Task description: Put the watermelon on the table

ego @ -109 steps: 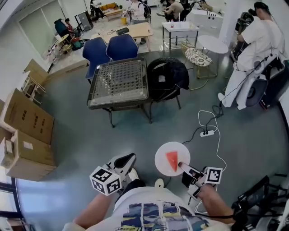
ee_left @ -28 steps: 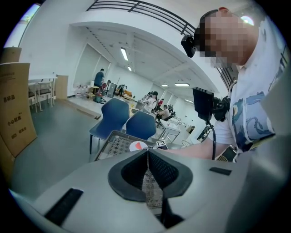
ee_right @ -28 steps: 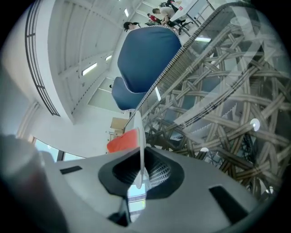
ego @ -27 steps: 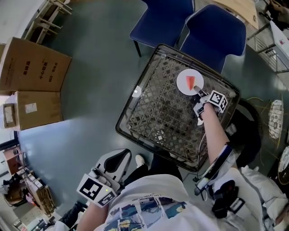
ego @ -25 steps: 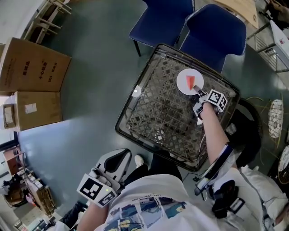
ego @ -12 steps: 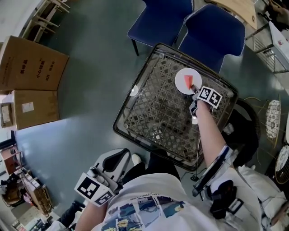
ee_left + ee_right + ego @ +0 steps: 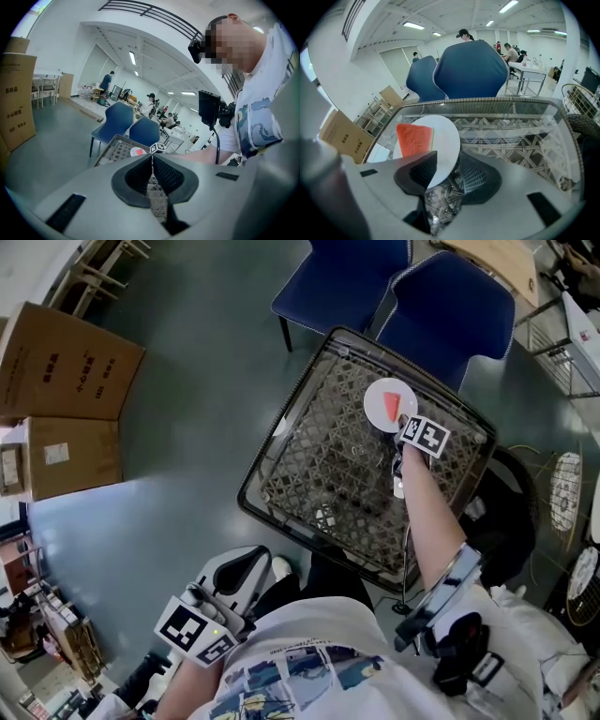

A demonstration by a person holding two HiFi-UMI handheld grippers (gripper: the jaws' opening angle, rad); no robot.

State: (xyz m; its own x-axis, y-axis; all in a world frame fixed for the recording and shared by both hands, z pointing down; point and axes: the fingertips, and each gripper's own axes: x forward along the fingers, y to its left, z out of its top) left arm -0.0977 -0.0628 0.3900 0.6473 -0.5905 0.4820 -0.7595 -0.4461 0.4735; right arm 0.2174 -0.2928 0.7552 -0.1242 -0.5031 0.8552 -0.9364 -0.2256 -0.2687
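Note:
A red watermelon slice (image 7: 391, 406) lies on a round white plate (image 7: 375, 411), which rests on the far right part of the glass-topped woven table (image 7: 319, 456). My right gripper (image 7: 402, 427) is at the plate's near rim. In the right gripper view the slice (image 7: 414, 138) and plate (image 7: 443, 136) fill the middle. The right gripper (image 7: 447, 160) has just been opening: its jaws stand apart with the plate's rim between them and no pad pressing on it. My left gripper (image 7: 255, 563) hangs low by my left leg, shut (image 7: 152, 158) and empty.
Two blue chairs (image 7: 342, 282) (image 7: 450, 315) stand behind the table. A black chair (image 7: 511, 512) is at its right. Cardboard boxes (image 7: 70, 343) sit on the grey floor at the left. People sit at far tables (image 7: 154, 105).
The plate with the slice came from above the floor onto the table. Over the last second my right gripper has rolled at the plate's rim. The left gripper has hardly moved.

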